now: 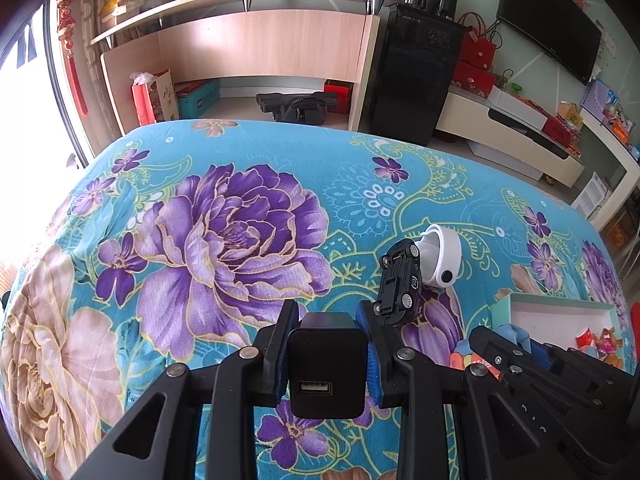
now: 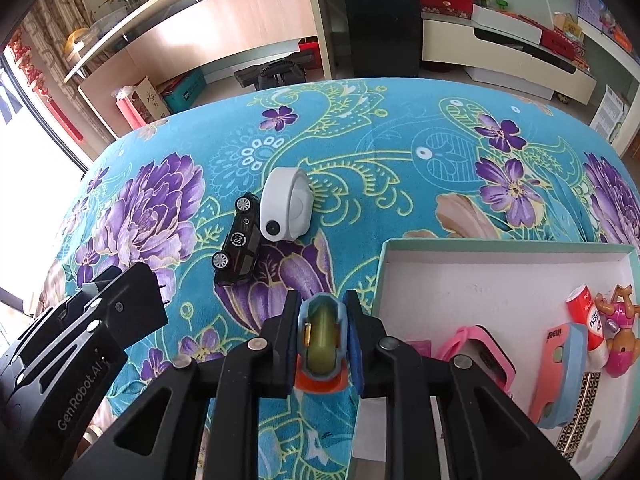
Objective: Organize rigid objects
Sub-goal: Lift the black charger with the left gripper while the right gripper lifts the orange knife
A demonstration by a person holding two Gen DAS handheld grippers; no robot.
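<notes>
Black and boxy, a USB charger (image 1: 327,372) sits clamped between the blue pads of the left claw (image 1: 328,344), its USB port facing the camera. The claw holds it above the floral cloth of the bench (image 1: 224,216).

The right claw (image 2: 322,336) is closed on a small light-blue toy with a yellow-green wheel and an orange base (image 2: 320,344), held just left of the near-left corner of a shallow box (image 2: 500,246) with a pale green rim and white floor.

Just beyond the left claw, a black toy car (image 1: 398,280) lies tipped on its side on the bench, wheels showing. A white round camera (image 1: 440,256) lies touching the car's far end; in the right wrist view its lens points toward the claw.

Inside the box, toward its right side, lie a pink piece (image 2: 476,344), a light-blue and salmon toy (image 2: 564,372), a red and white tube (image 2: 588,320), a pink figurine (image 2: 618,332) and a black and gold patterned item (image 2: 582,416).

Beyond the bench stand a wooden counter with a shelf (image 1: 256,52), a black cabinet-like appliance (image 1: 412,76) and a wall television (image 1: 548,28).
</notes>
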